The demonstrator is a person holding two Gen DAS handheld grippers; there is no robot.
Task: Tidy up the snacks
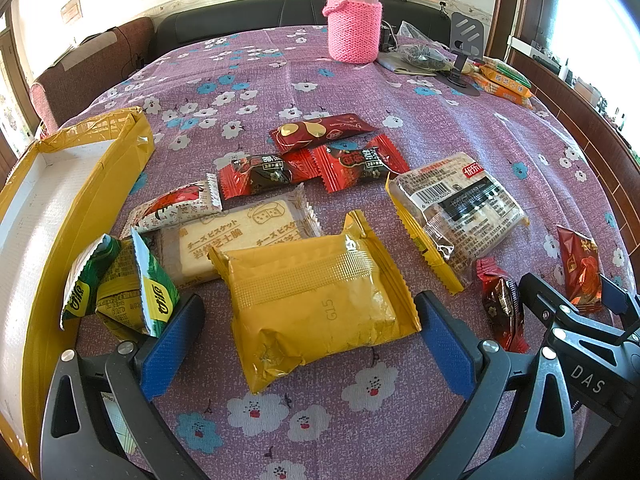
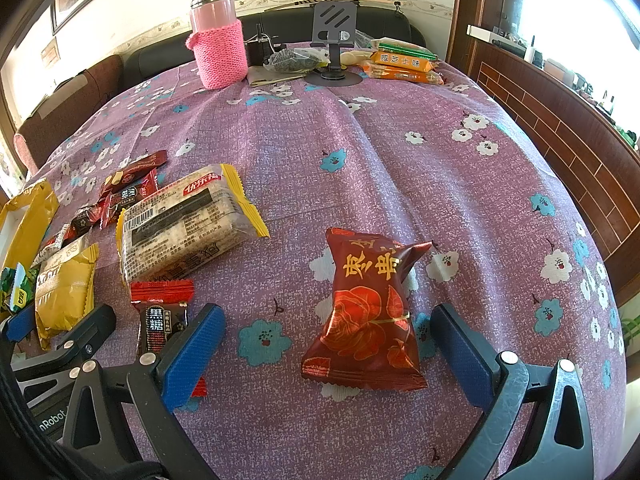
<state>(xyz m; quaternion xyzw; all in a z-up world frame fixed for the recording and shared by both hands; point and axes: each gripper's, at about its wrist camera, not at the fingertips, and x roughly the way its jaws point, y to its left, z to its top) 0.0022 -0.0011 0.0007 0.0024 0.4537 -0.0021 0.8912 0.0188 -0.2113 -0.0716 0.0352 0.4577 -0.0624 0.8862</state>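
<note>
Left tool (image 1: pixel 310 344) open | straddles yellow packet (image 1: pixel 316 300) | right tool (image 2: pixel 328 354) open | straddles red packet (image 2: pixel 370 312)

Left claw (image 1: pixel 308 344): two blue ribbed finger pads (image 1: pixel 170 348) on black arms with triangular cut-outs, silver round screws at the pivots. Right claw (image 2: pixel 328 356): same build, blue ribbed pads, scuffed black arms, silver screws; white "DAS" lettering on its body.

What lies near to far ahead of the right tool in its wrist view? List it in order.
Red jujube packet → bare floral tablecloth → phone stand, with the black sofa behind it.
</note>
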